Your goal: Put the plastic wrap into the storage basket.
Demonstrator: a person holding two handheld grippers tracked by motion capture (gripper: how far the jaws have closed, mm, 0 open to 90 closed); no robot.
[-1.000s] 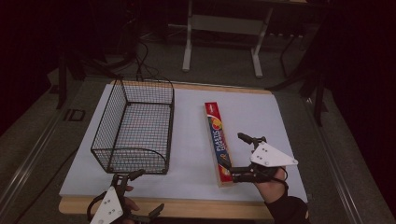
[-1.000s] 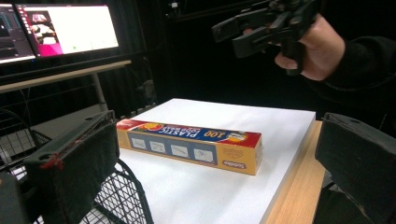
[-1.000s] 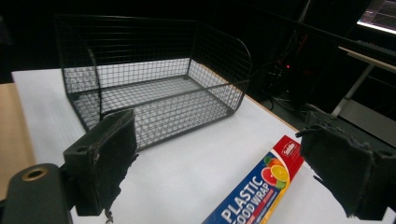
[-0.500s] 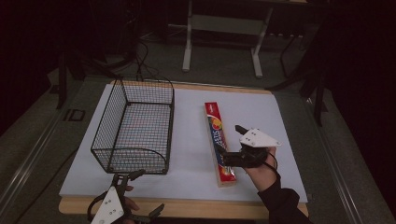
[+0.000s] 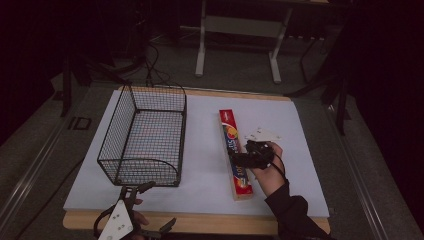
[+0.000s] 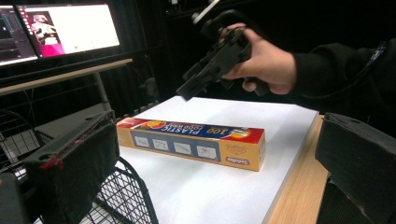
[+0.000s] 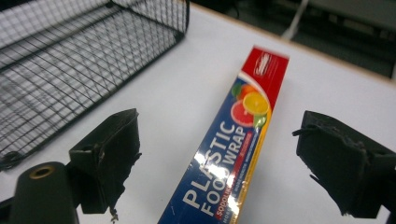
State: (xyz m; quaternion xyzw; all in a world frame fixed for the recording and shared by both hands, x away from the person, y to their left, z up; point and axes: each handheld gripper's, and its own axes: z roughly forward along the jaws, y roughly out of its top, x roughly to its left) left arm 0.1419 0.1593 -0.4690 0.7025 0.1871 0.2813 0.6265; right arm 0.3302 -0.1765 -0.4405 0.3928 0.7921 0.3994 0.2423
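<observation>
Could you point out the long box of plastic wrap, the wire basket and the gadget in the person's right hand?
plastic wrap box (image 7: 224, 154): right gripper view, on its printed top face.
wire basket (image 5: 145, 135): high view, on its mesh floor.
right gripper (image 5: 235, 159): high view, midway between its fingertips, above the box.

Dim room, dark walls. Grey floor (image 5: 45, 145) around wood-edged table (image 5: 200, 223) w/ white top. Beyond table: white-legged desk frame (image 5: 237, 45), cables (image 5: 150, 60) on floor at its left. Lit monitors (image 6: 58, 28) on shelf behind table.

Dim, dark-edged high view; bright white table (image 5: 210, 165); glare on the plastic wrap box (image 7: 224, 168).
</observation>
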